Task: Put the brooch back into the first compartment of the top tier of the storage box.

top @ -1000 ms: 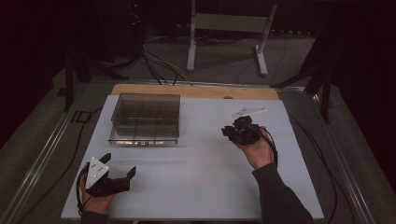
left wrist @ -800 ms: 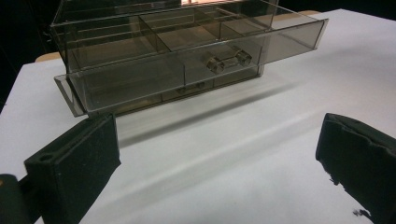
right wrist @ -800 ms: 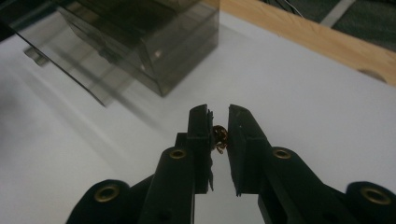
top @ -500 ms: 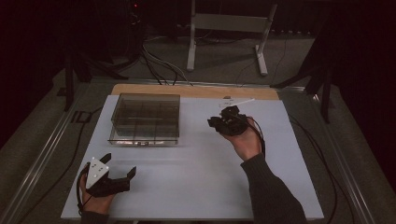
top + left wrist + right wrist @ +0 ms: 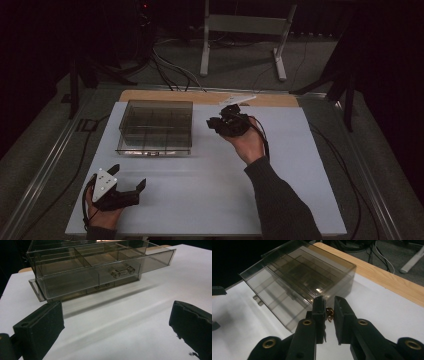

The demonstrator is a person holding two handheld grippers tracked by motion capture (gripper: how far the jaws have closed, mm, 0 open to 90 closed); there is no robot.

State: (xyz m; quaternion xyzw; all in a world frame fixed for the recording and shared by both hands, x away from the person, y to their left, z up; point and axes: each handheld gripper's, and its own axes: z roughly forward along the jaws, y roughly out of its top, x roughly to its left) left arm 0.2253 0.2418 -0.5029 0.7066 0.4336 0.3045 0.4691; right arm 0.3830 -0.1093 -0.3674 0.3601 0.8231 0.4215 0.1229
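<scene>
small coiled brown thing between right gripper jaws: mostly hidden by pads, too small to identify | left gripper: both jaws cut by bottom edge in own view | clear drawer box ahead of it: top cut off by upper edge | drawer contents: unreadable through tinted walls

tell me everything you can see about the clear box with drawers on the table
The drawer box is smoky, see-through plastic, low and rectangular, standing flat on the white table top near its far left part. Dividers split the inside into compartments. Its top drawer is slid part-way out toward the person and has a small clear bar handle; a lower drawer front sits below. The compartments look empty. Nothing touches the box; both tongs are apart from it.
</scene>
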